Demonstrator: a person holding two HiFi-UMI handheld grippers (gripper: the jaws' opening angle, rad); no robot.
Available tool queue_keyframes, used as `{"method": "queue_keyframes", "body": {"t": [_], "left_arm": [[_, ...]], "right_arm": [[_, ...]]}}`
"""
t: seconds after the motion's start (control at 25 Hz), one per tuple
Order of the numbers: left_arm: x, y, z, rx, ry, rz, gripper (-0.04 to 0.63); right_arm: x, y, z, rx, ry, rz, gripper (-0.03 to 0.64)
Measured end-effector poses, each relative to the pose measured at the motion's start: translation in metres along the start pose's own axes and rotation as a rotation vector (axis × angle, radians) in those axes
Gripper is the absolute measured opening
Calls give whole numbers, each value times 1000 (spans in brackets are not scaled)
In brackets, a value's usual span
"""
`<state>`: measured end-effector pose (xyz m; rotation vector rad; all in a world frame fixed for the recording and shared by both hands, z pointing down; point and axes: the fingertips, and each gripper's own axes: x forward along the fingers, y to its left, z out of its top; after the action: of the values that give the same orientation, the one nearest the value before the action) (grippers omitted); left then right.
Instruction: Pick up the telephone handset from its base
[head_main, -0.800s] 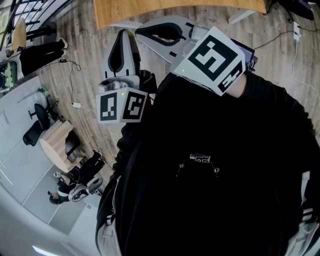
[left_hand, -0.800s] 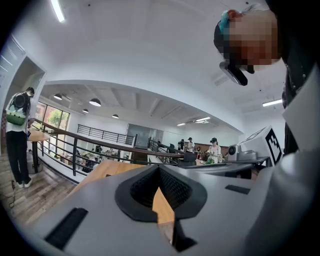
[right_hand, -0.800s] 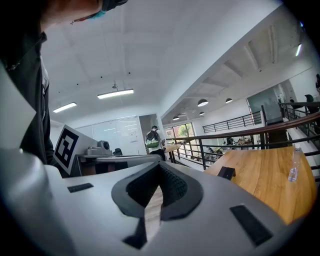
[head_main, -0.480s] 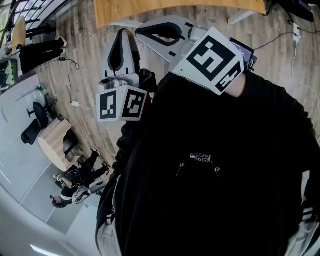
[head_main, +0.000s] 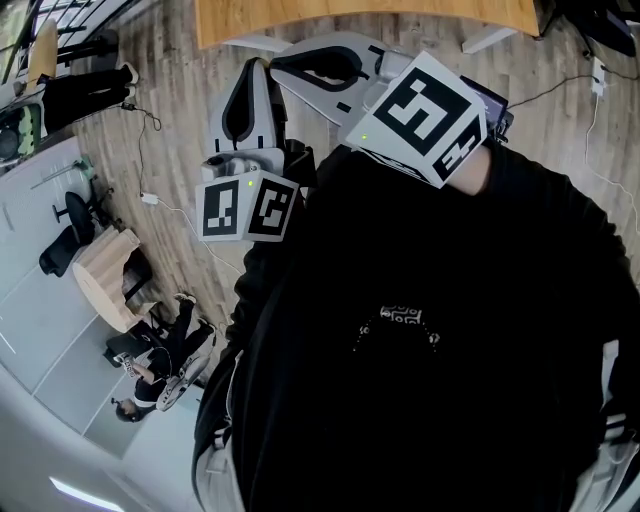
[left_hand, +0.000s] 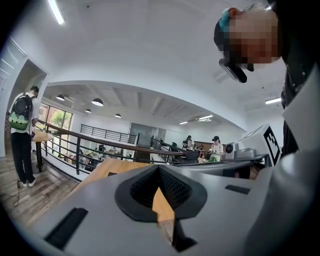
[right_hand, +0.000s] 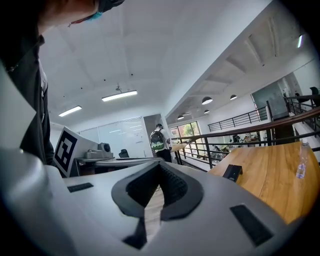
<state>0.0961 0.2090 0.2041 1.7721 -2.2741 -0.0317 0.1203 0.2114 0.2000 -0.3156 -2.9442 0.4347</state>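
No telephone or handset shows in any view. In the head view both grippers are held close to the chest of the person in black, pointing toward the wooden table (head_main: 360, 15) at the top. My left gripper (head_main: 257, 66) is shut with nothing between its jaws; in the left gripper view (left_hand: 159, 169) its ribbed pads meet at the tips. My right gripper (head_main: 280, 62) lies beside it, angled toward the left one. It is shut and empty too, and its pads meet in the right gripper view (right_hand: 160, 166).
The wooden table (right_hand: 270, 175) carries a small black object (right_hand: 232, 172) and a clear bottle (right_hand: 300, 160). A metal railing (left_hand: 100, 145) runs behind it. A person with a backpack (left_hand: 21, 135) stands at the left. Cables (head_main: 150, 205) lie on the plank floor.
The head view has shifted slightly. Both grippers keep their place in front of the chest and stay shut.
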Motion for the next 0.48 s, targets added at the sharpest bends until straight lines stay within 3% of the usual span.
{"method": "queue_keyframes", "body": {"t": [0.48], "left_arm": [[1, -10, -15, -15, 25, -5, 6]], "right_arm": [[-11, -2, -13, 29, 10, 8, 15]]}}
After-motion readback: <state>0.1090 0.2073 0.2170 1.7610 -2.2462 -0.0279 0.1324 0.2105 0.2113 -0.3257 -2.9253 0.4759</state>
